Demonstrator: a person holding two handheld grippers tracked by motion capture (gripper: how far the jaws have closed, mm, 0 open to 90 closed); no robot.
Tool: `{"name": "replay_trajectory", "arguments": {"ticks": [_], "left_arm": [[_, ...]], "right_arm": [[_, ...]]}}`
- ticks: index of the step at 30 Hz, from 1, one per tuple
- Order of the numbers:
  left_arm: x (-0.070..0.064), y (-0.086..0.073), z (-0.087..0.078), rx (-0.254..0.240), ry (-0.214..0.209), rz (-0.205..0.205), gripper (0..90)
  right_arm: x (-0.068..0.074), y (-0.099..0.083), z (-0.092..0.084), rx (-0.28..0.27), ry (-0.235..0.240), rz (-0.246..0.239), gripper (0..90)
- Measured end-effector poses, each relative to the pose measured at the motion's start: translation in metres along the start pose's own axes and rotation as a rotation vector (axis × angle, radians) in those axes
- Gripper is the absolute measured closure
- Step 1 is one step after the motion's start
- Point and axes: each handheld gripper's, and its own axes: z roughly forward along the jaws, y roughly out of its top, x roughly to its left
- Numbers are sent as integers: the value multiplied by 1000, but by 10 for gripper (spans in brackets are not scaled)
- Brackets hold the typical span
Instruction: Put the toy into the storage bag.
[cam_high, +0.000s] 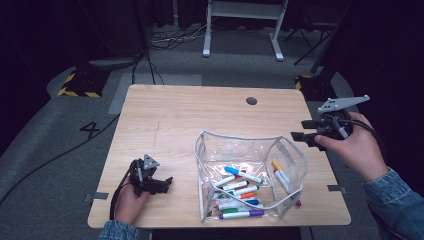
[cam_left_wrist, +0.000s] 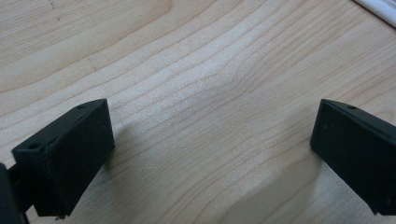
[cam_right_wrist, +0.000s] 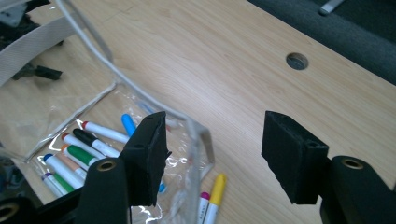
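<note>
A clear pouch (cam_high: 250, 172) of markers (cam_high: 240, 187) stands open near the table's (cam_high: 200, 115) front edge; a careless grab at its floppy rim could tip it and spill more, with two or three markers seemingly already outside. The right gripper (cam_high: 306, 131) hovers spread and empty; the left gripper (cam_high: 159, 184) rests wide open on bare wood.

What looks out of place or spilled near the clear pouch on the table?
A few markers lie at the right end of the clear pouch, and a pink tip pokes out past its edge. In the right gripper view, a yellow marker and a pink-capped one lie on the bare table, apart from the markers inside.
</note>
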Motion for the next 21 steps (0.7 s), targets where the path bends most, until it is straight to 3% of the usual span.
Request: {"name": "replay_trajectory", "arguments": {"ticks": [7,11,21], "left_arm": [[0,0,0,0,0,0,0],[0,0,0,0,0,0,0],[0,0,0,0,0,1,0]], "right_arm": [[-21,-19,5,44,-46,83,433],[-30,-39,21,97,-56,118,438],[-32,-77,54,196,-30,173,450]]}}
